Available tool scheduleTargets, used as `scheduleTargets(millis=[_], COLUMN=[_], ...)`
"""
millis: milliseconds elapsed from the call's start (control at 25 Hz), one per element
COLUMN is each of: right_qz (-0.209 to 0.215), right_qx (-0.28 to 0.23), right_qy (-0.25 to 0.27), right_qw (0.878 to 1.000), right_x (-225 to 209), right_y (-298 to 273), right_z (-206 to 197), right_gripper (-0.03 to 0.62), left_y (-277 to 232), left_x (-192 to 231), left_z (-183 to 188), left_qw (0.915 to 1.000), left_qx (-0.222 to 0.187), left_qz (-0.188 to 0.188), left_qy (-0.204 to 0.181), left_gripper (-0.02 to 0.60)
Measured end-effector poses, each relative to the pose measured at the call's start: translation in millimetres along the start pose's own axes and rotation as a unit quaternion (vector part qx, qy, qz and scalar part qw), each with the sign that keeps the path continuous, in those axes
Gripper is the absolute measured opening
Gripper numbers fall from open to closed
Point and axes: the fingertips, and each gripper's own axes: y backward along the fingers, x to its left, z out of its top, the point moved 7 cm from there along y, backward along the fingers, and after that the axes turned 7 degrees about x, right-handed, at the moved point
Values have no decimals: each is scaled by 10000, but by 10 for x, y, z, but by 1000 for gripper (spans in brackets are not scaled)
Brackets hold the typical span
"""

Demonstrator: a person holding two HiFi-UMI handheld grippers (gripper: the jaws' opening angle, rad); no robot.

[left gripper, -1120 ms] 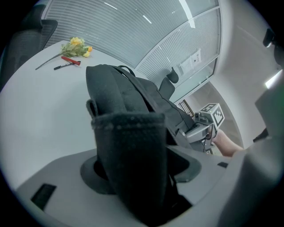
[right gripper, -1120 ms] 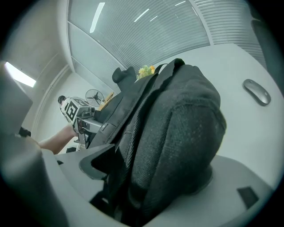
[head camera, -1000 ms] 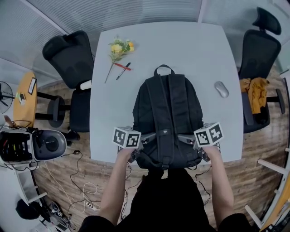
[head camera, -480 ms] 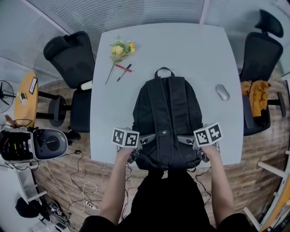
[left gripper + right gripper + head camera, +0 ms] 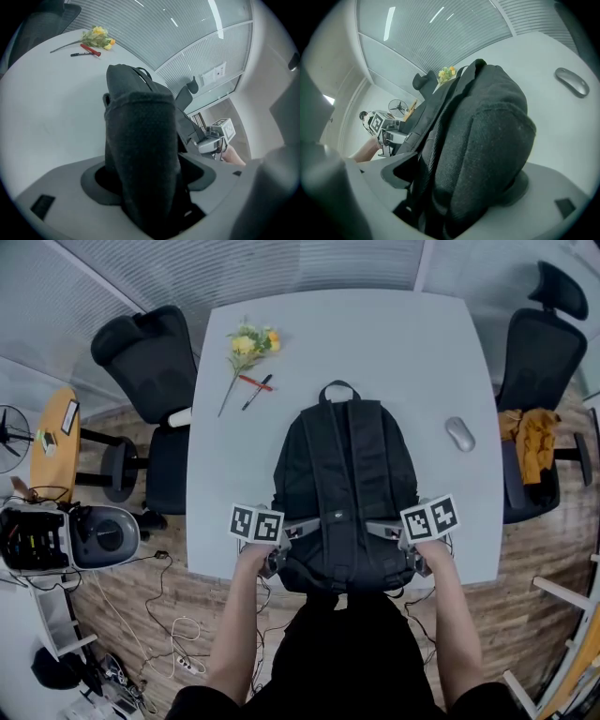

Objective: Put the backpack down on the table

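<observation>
**Release stage of the set-down.** The black backpack [image 5: 345, 488] lies flat, straps upward, on the grey table [image 5: 375, 334]. Its base is at the near edge and slightly overhangs it, and its carry handle points toward the far edge. It sits roughly midway between the left and right edges.

The left gripper [image 5: 298, 527] is at the base's left corner and the right gripper [image 5: 386, 529] at its right corner. In each gripper view the jaws stand wide apart and have just been opening. A padded corner of the backpack fills the gap between them, yet the pads do not appear to press on it.

A computer mouse [image 5: 459, 434] lies near the right edge, well apart from the bag. A yellow flower sprig [image 5: 247, 343] and two pens [image 5: 255, 382] lie toward the far left corner.

**Judgement:** the table seems to bear the bag's weight, so the placing is essentially done. The next move calls for drawing both grippers back past the near edge without snagging fabric or dragging the overhanging base off the table.
</observation>
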Motion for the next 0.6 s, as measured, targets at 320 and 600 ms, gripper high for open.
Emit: scheduleTargets(millis=[320,600], right_qz=[311,258], right_qx=[66,-102], right_qy=[-112,-166], right_qw=[9994,9995], right_x=[-42,-56], right_y=[67,175], right_z=[-24,-91], right_gripper=[451,451], left_y=[74,141], left_x=[-18,-38], left_z=[-72,-127], left_qw=[9998,9998], left_qx=[9,-31], left_qz=[-190,-111], left_qy=[-91,-165], left_gripper=[341,341])
